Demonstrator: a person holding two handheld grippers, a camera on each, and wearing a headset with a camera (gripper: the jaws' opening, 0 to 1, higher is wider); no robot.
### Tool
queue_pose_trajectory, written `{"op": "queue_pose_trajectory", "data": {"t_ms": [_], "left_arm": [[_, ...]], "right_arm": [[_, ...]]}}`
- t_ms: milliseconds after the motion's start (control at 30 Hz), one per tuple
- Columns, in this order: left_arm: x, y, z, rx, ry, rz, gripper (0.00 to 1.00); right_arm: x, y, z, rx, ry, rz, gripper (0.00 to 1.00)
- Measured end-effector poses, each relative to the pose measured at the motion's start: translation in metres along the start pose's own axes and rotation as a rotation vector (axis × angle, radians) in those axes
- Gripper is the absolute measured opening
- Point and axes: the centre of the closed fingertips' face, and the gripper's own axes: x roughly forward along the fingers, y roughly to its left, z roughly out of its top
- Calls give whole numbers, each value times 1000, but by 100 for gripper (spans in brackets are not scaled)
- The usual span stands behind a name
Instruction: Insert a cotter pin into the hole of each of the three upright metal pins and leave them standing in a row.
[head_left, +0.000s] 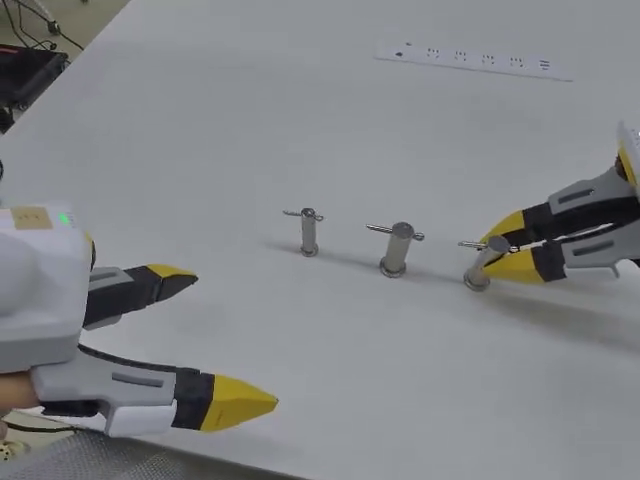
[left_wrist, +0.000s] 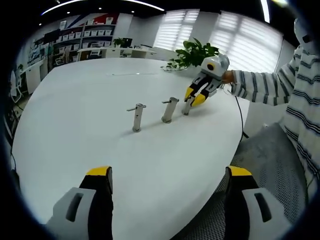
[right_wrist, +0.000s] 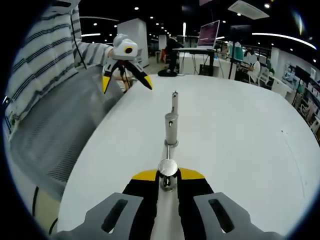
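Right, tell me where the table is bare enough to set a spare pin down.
Bare tabletop lies between the power strip and the row of three metal pins, and between that row and the open left gripper. Crowded: the row itself, most where the right gripper is shut on the end pin.

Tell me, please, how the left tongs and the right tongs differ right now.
The left tongs are wide open and hold nothing; the right tongs are shut on the end pin. The left tongs are far from that pin, toward the near edge of the table; the right tongs are right at it. Both have yellow tips on black and grey bodies.
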Motion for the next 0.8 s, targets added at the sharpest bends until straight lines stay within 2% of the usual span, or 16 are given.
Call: {"op": "queue_pose_trajectory", "data": {"t_ms": [67, 133, 200, 267, 433, 500, 567, 667, 800], "left_arm": [[-1, 2, -1, 1, 6, 4, 93], [-2, 3, -2, 3, 7, 7, 94], [-3, 3, -1, 3, 5, 6, 94], [-3, 3, -1, 4, 4, 7, 94], [-3, 2, 0, 5, -2, 3, 94], [-3, 1, 1, 9, -7, 3, 95], [-3, 0, 3, 12, -15, 1, 95], [-4, 0, 6, 15, -29, 0, 95], [-6, 0, 8, 15, -35, 0, 96]], "right_arm": [[0, 0, 0, 11, -2, 3, 17], [-1, -2, -3, 9, 18, -13, 20], [-3, -6, -5, 44, 26, -47, 29], [-5, -6, -1, 50, 15, -63, 39], [-16, -10, 9, 96, -11, -128, 50], [-24, -13, 11, 135, -5, -182, 57], [-30, -12, 13, 134, -1, -211, 60], [-37, -6, 18, 178, -17, -248, 64], [-42, 1, 23, 226, -61, -307, 71]]}}
